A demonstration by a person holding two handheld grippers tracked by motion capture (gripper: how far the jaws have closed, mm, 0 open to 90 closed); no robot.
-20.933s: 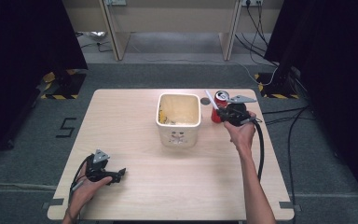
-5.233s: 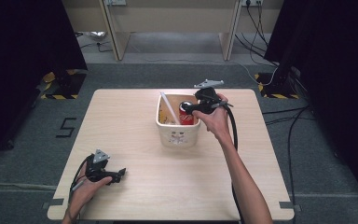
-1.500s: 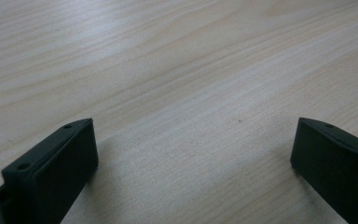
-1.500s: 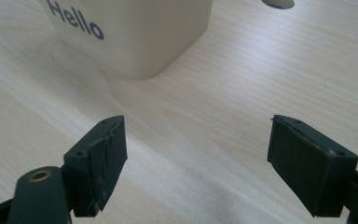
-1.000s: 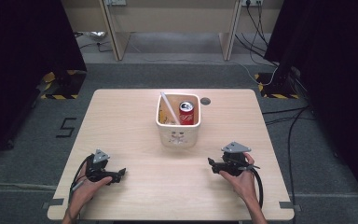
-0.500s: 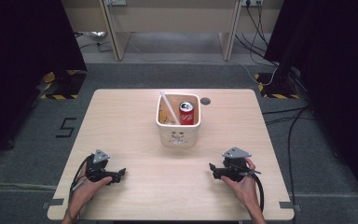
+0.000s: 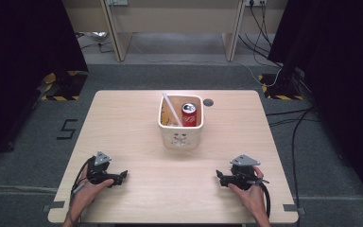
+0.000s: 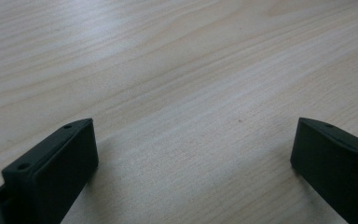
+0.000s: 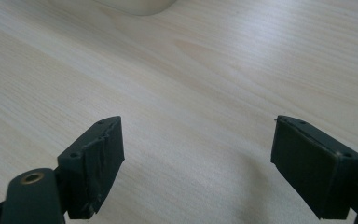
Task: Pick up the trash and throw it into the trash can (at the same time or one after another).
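Observation:
A cream plastic bin (image 7: 181, 137) stands at the middle of the wooden table (image 7: 123, 123). Upright in its right half is a red soda can (image 7: 189, 115), and a white straw-like stick (image 7: 171, 108) leans in its left half. My left gripper (image 7: 121, 176) rests on the table near the front left, open, with only bare wood between its jaws (image 8: 191, 154). Near the front right my right gripper (image 7: 220, 178) lies on the table, also open and empty (image 9: 196, 149). The bin's base (image 9: 137, 4) shows at the top edge of the right gripper view.
A small dark round hole (image 7: 208, 102) sits in the tabletop just right of the bin. Grey floor surrounds the table, with cables (image 7: 288, 118) at the right and black curtains on both sides.
The can went from the table beside the bin into the bin. My right gripper then came back to the front right and has settled lower; the left has not moved.

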